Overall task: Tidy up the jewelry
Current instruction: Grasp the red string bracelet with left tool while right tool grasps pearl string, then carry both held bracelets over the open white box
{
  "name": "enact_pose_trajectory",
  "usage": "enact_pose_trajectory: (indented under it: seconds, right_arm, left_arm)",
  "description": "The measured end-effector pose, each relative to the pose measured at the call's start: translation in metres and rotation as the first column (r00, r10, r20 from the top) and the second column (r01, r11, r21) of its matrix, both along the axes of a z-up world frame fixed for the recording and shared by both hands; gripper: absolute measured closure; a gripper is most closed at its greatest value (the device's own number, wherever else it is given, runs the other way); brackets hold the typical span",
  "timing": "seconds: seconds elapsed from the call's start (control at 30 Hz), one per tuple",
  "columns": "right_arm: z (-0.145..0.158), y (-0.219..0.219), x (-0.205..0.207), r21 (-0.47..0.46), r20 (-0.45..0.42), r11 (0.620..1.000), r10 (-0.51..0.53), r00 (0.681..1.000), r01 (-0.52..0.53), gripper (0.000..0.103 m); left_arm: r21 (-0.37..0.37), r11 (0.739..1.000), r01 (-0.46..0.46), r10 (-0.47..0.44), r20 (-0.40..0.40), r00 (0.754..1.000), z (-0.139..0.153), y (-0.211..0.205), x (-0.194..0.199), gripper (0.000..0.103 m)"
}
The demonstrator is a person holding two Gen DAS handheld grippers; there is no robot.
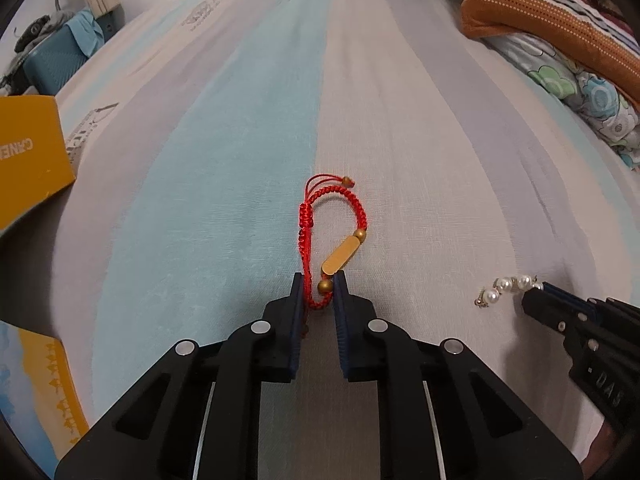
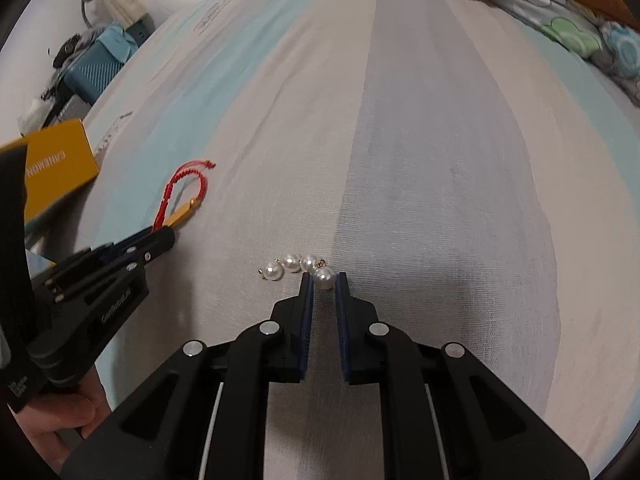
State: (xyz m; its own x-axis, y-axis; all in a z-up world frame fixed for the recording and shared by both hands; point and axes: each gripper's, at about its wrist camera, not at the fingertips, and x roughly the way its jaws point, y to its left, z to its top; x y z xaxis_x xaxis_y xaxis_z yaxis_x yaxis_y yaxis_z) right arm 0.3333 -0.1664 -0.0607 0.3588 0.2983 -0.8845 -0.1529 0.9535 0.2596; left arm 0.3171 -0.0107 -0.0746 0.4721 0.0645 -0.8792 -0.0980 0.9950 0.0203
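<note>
Left hand-held gripper [image 1: 319, 289] pinches the red braided cord bracelet with gold bar and beads [image 1: 334, 236] on the striped bed sheet [image 1: 420, 140]. Right hand-held gripper [image 2: 324, 283] clamps 1 end pearl of the 4-pearl strand [image 2: 298, 267] lying on that sheet.

This is a home bedroom: a bed [image 1: 280, 100] with a striped sheet, a folded floral quilt [image 1: 580, 92] at its right side, a blue suitcase [image 1: 56, 64] left of the bed.

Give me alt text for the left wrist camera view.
The left gripper pinches the near end of a red bracelet lying on a striped bedsheet. At right, the right gripper grips a pearl strand; a yellow box sits at left.
</note>
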Motion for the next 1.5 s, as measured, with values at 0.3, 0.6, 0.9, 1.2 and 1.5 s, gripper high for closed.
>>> enact_pose_trajectory:
  seconds: [0.3, 0.6, 0.9, 1.2, 1.5]
  right_arm:
    - [0.021, -0.012, -0.001, 0.069, 0.03, 0.998, -0.013, 0.999, 0.011, 0.093]
    - [0.034, -0.02, -0.009, 0.077, 0.055, 0.997, -0.007, 0.998, 0.003, 0.093]
    - [0.051, -0.013, -0.034, 0.042, 0.076, 0.999, -0.023, 0.997, 0.02, 0.092]
    - [0.078, 0.009, -0.069, -0.04, 0.118, 0.998, -0.044, 0.992, 0.049, 0.092]
    - [0.113, 0.033, -0.107, -0.082, 0.16, 0.995, -0.035, 0.987, 0.048, 0.092]
  left_arm:
    - [-0.018, 1.0, 0.014, -0.013, 0.048, 0.999, 0.031, -0.002, -0.021, 0.09]
    - [-0.016, 1.0, 0.025, -0.024, 0.074, 0.997, 0.06, 0.0, -0.046, 0.09]
    - [-0.012, 0.999, 0.031, -0.03, 0.068, 0.997, 0.078, 0.008, -0.075, 0.09]
    - [0.0, 1.0, 0.011, -0.011, 0.068, 0.998, 0.099, 0.026, -0.109, 0.09]
    - [0.007, 1.0, -0.008, 0.008, 0.086, 0.996, 0.129, 0.044, -0.147, 0.089]
